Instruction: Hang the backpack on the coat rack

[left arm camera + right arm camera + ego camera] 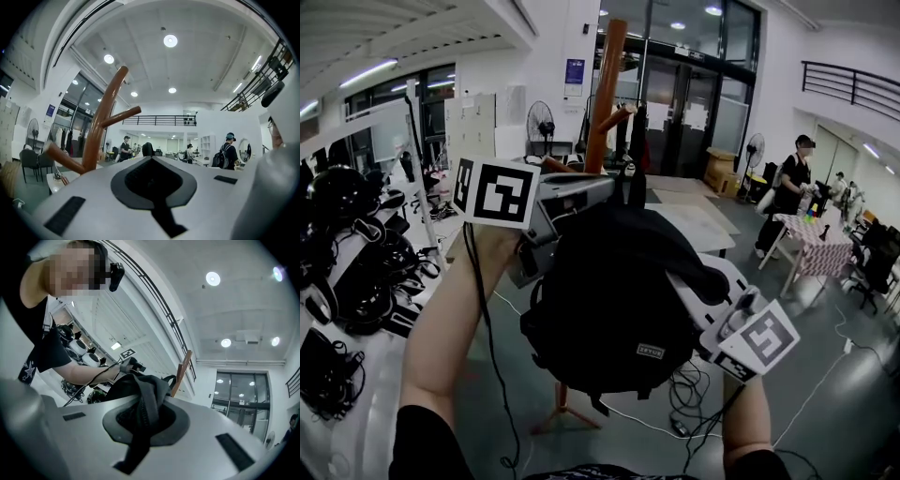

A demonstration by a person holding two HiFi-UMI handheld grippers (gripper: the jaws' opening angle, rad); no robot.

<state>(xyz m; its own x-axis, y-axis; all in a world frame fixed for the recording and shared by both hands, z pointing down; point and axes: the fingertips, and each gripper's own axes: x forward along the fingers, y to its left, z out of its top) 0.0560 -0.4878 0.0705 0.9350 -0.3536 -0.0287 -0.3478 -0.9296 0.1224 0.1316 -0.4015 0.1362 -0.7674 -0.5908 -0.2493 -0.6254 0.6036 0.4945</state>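
A black backpack (619,300) hangs in the air between my two grippers, right in front of the brown wooden coat rack (605,94). My left gripper (609,194) is shut at the backpack's upper left edge, where it seems to hold a dark strap. In the left gripper view the shut gripper (152,187) points level, and the rack's branching pegs (101,126) stand close ahead at the left. My right gripper (680,278) is shut on the backpack's right side. In the right gripper view, black fabric (140,404) is pinched in that gripper (145,420).
Shelves of black gear (347,253) line the left. A white desk (703,230) stands behind the rack. A person (792,187) stands at a checked-cloth table (816,234) on the right. Cables (684,394) lie on the floor near the rack's legs (562,412).
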